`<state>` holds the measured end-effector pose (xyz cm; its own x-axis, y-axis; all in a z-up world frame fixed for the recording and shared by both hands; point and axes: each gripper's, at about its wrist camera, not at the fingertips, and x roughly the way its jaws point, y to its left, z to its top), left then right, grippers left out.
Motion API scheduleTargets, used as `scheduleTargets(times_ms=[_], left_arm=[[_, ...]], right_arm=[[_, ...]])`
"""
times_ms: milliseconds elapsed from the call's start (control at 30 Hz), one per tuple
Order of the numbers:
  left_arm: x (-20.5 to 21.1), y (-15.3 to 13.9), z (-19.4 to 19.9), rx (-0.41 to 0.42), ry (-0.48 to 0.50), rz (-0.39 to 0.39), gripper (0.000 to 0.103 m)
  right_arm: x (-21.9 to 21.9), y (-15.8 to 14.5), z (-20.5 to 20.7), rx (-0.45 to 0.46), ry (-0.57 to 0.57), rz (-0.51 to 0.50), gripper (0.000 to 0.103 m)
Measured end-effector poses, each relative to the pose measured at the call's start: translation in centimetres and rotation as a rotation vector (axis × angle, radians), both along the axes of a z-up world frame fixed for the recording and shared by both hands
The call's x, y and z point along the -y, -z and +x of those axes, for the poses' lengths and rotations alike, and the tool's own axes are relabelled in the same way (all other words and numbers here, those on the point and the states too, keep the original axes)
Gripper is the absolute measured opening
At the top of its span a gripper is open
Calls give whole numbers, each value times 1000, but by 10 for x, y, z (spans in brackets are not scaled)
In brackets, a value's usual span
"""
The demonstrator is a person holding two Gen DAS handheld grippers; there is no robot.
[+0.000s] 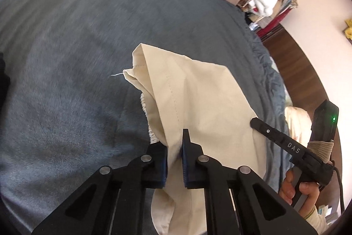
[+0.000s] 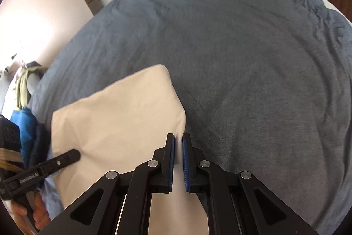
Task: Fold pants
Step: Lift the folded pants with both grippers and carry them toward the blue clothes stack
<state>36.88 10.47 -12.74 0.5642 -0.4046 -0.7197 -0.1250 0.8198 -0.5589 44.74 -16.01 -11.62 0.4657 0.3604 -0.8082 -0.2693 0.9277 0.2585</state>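
A: Where are the pants [image 1: 198, 89] now?

B: The cream pants hang a little above the grey bed [image 1: 66, 58], near its edge, held by 2 tools.

A: And the grippers?

B: The left hand-held gripper [image 1: 175, 147] is clamped on the cloth. The right hand-held gripper [image 2: 178, 144] pinches a corner of the pants too.
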Motion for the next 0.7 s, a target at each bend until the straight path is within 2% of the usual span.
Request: scheduleTargets(times_ms=[267,467,700], left_arm=[[-3,-39,-14,73,14,16,11],[-13,-66,-30,121,4,14,11],[-31,-99,-52,177,-21,49,11]], right_arm=[[6,-47,-24,81,17,22,8],[0,-83,-40,153,1,24,8],[-19,-120,-56,220,-33,35,8]])
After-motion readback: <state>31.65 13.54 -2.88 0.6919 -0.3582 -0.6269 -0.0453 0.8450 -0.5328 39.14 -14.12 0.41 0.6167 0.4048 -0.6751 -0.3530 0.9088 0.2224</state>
